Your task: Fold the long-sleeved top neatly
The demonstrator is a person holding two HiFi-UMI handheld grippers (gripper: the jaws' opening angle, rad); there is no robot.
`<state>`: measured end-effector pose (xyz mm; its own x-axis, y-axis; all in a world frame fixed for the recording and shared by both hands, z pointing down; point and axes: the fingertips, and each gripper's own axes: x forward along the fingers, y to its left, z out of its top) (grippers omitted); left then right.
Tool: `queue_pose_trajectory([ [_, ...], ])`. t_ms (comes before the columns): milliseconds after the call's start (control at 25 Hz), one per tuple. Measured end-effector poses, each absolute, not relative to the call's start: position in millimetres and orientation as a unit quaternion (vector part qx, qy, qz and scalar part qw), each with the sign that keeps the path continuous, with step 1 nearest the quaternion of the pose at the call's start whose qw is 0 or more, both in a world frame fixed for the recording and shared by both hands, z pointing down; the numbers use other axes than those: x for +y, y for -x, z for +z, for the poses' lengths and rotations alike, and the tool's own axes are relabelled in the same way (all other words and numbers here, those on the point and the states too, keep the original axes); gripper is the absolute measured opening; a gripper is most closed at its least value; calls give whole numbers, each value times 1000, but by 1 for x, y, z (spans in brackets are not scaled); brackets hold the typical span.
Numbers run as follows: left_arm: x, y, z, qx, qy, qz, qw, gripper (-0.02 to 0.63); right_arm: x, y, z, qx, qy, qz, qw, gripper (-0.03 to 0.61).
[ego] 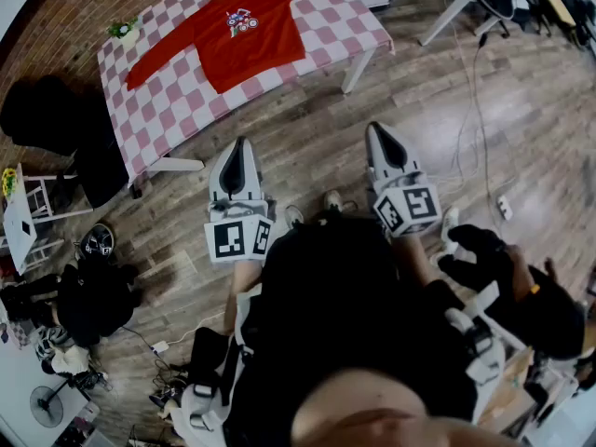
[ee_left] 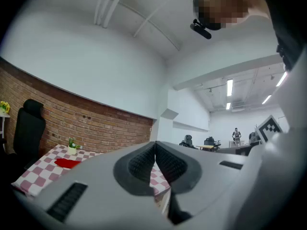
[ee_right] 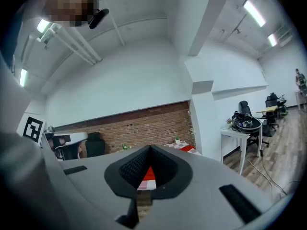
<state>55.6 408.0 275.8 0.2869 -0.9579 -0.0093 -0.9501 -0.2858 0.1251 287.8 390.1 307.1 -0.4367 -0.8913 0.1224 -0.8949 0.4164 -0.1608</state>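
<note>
— Where is the top lying?

— The red top (ego: 244,28) is lying flat on the table (ego: 158,110), with its long sleeves spreading out to either side. A small coloured print is showing on the chest. The soft fabric is resting smoothly on a pink-and-white checked cloth.

— Is anything standing beside it?

— A small potted plant (ego: 124,30) is standing at the table's corner, close to the brick wall (ego: 65,7).

— And the grippers?

— Both are hanging well apart from the table, over the wood-plank floor (ego: 307,147). The left gripper (ego: 239,147) is pressing its dark ribbed pads together with nothing between them. The right gripper (ego: 380,133) is doing likewise, its grey tapering jaws meeting at the tip. Each is carrying a cube with square markers.
</note>
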Motion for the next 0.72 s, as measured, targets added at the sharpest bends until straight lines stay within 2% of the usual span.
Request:
queue_pose_trajectory([
  [720,404,-78,280,-586,-807,-38,55,8,390,-304,304,-838,-535,106,-8,14],
])
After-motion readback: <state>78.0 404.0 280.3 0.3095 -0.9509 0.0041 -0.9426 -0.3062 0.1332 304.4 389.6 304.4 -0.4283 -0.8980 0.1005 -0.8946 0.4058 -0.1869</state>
